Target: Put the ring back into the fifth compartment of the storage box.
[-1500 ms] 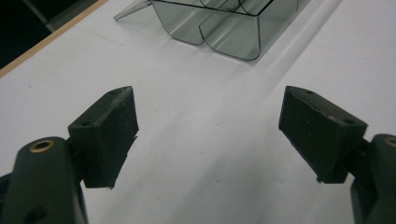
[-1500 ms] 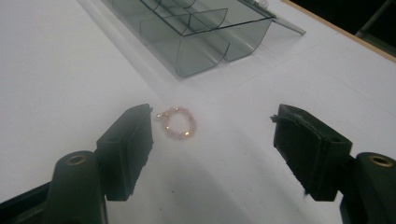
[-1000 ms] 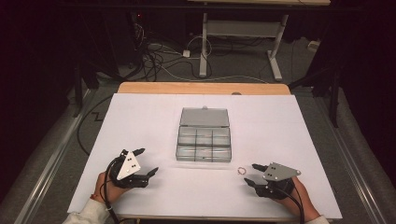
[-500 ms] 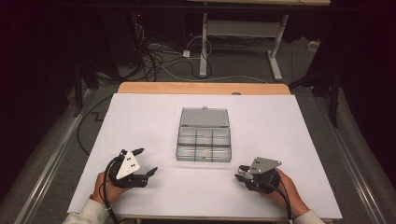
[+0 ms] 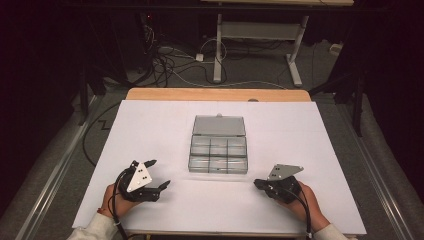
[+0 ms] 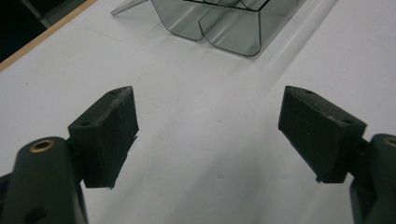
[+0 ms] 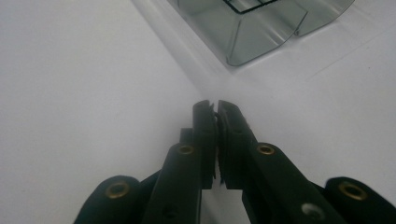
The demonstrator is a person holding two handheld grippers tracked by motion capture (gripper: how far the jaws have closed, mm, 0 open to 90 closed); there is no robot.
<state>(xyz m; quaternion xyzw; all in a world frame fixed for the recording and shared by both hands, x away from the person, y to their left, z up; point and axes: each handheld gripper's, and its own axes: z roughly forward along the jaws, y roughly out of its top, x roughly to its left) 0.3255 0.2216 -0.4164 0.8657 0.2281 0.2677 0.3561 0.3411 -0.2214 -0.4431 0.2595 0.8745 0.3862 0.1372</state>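
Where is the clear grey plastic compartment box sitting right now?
In the high view, the clear grey plastic compartment box sits mid-table on the white surface, lid open toward the far edge, ahead of and between the left gripper and right gripper.

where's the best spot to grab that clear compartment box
Probably the near front wall of the compartment box, coming from the person's side with the open left hand-held gripper. The lid lies open at the far side, so the near rim is exposed, thin and upright.

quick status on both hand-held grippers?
Left hand-held gripper: open, empty.
Right hand-held gripper: closed; cannot tell whether it holds anything.
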